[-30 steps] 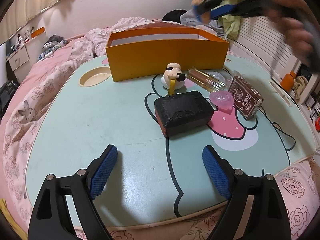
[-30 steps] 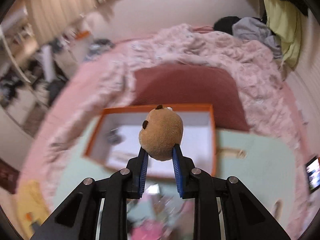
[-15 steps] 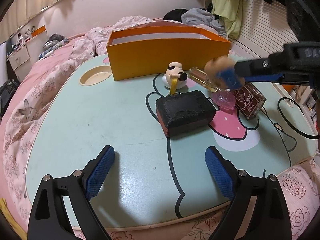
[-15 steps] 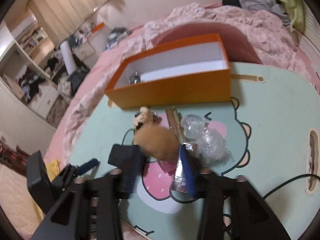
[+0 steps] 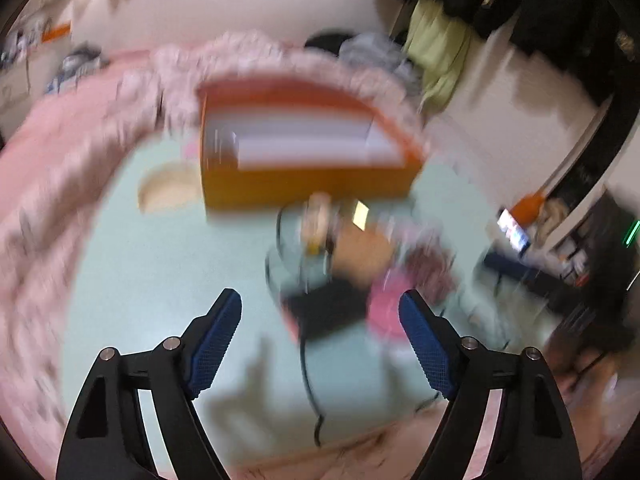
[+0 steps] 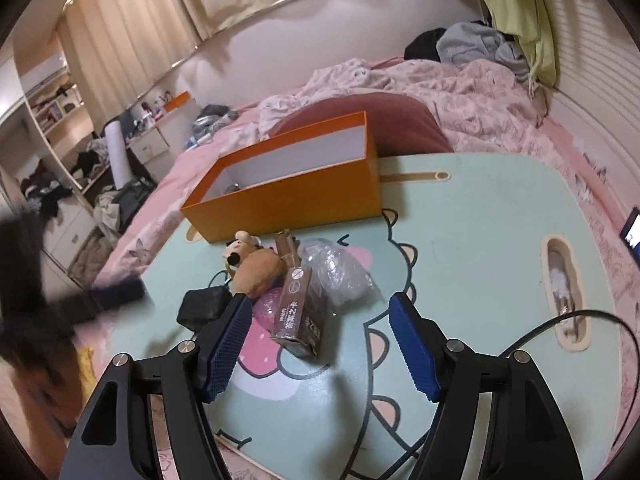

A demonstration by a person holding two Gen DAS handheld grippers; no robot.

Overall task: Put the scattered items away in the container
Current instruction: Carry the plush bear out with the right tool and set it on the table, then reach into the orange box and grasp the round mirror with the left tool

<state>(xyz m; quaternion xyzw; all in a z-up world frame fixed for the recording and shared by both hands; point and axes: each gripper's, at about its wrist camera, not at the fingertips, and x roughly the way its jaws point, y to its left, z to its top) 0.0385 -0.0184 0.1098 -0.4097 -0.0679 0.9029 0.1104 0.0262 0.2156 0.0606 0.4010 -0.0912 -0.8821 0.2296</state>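
- While the left view is badly smeared, the left gripper (image 5: 320, 322) shows clearly at the near edge of the table (image 5: 160, 280), its jaws spread wide with nothing between them.
- In the right view the right gripper (image 6: 322, 334) also hangs over the near edge, jaws released and holding nothing.
- Just past its left pad (image 6: 228, 344) lies a pink heart-shaped piece (image 6: 269, 307), partly hidden behind that pad.
- Touching it on the right stands a brown carton (image 6: 298, 314), tilted, with white characters on its face.
- To the left of these, a black block (image 6: 202, 306) sits on the table, a thin cord at its far side.
- Behind the carton, a brown plush (image 6: 258, 270) lies on its side on the table, outside the box, resting against the carton's far end.
- Right of the plush is a crumpled clear bag (image 6: 334, 270), touching the carton.
- A small figure (image 6: 240, 246) with dark glasses stands just beyond the plush, and a brownish tube (image 6: 286, 246) lies beside it.
- Farther on, towards the far edge, the orange box (image 6: 288, 196) sits open; a small dark thing lies in its left end, too small to tell.
- At the right edge the table has a cut-out slot (image 6: 564, 296).
- Beyond the table lies pink bedding (image 6: 420, 80).
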